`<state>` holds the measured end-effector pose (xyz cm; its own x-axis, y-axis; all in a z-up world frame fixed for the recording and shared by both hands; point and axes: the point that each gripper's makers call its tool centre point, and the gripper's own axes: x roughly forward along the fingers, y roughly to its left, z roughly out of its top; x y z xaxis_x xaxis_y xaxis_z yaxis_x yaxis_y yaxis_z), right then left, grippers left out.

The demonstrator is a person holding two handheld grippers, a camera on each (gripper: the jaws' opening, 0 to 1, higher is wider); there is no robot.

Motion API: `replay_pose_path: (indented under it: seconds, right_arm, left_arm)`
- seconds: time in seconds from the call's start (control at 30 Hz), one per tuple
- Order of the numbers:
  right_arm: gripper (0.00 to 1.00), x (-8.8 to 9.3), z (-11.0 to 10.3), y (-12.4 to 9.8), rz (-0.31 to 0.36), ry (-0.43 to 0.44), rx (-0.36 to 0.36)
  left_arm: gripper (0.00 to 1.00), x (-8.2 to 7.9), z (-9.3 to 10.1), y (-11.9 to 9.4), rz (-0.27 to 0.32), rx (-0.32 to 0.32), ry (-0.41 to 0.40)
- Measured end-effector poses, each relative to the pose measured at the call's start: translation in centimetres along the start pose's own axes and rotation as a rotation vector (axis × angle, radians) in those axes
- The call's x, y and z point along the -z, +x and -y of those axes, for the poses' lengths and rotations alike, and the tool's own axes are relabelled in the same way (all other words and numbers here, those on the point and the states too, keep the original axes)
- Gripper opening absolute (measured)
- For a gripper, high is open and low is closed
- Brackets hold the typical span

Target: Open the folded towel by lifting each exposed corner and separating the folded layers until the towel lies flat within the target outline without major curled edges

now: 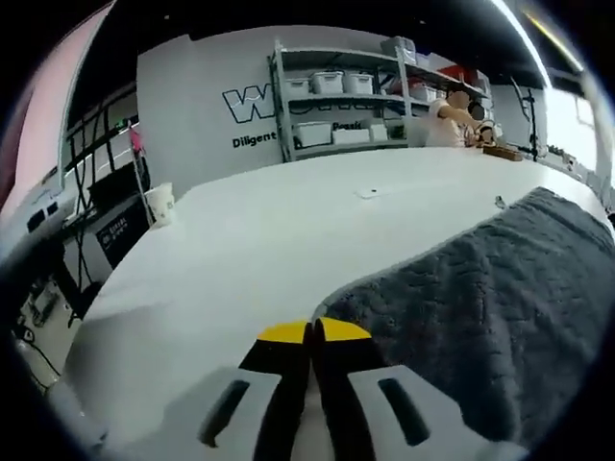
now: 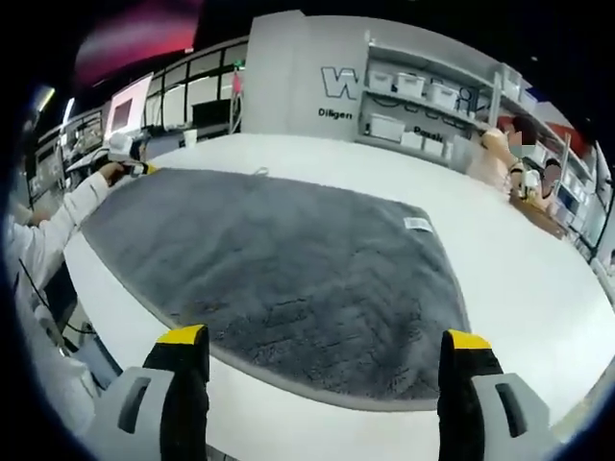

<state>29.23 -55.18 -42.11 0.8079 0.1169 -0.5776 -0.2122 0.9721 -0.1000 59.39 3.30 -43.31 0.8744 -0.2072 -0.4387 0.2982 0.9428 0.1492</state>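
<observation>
A grey fluffy towel point(image 2: 288, 259) lies spread out on the white table point(image 2: 519, 279), with a small white label point(image 2: 418, 224) near its far right corner. My right gripper point(image 2: 327, 351) is open, its yellow-tipped jaws standing wide apart over the towel's near edge with nothing between them. In the left gripper view the towel point(image 1: 490, 298) spreads to the right. My left gripper point(image 1: 312, 331) is shut, its tips pressed together right at the towel's edge, and no cloth shows between them. From the right gripper view, the left gripper point(image 2: 135, 165) sits at the towel's far left corner, held by a hand.
A white cup point(image 1: 159, 204) stands near the table's left edge. Shelves with white bins point(image 1: 336, 106) line the back wall. People stand at the table's far right point(image 2: 514, 158). Bare table point(image 1: 269, 240) stretches ahead of the left gripper.
</observation>
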Motion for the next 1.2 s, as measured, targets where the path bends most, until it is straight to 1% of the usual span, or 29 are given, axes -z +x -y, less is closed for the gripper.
replay_pose_path:
  seconds: [0.3, 0.47, 0.63, 0.77, 0.9, 1.2]
  right_arm:
    - [0.99, 0.12, -0.08, -0.25, -0.003, -0.004, 0.004]
    - [0.99, 0.42, -0.17, -0.25, -0.012, -0.004, 0.001]
    - [0.99, 0.53, -0.10, -0.32, -0.014, -0.004, 0.003]
    - [0.99, 0.55, -0.03, -0.38, -0.014, -0.004, 0.005]
    - [0.99, 0.72, -0.01, -0.29, -0.021, -0.004, 0.006]
    - [0.98, 0.53, -0.08, -0.23, -0.024, -0.009, 0.004]
  left_arm:
    - [0.01, 0.01, -0.25, -0.04, -0.004, -0.024, 0.040]
    - [0.01, -0.09, -0.37, 0.12, -0.016, -0.055, 0.110]
    - [0.01, -0.18, -0.72, 0.30, -0.013, -0.075, 0.139]
    - [0.00, -0.19, -0.56, 0.26, -0.014, -0.087, 0.164]
    - [0.00, -0.28, -0.53, 0.37, -0.015, -0.108, 0.216]
    - [0.00, -0.39, -0.58, 0.42, -0.023, -0.124, 0.233]
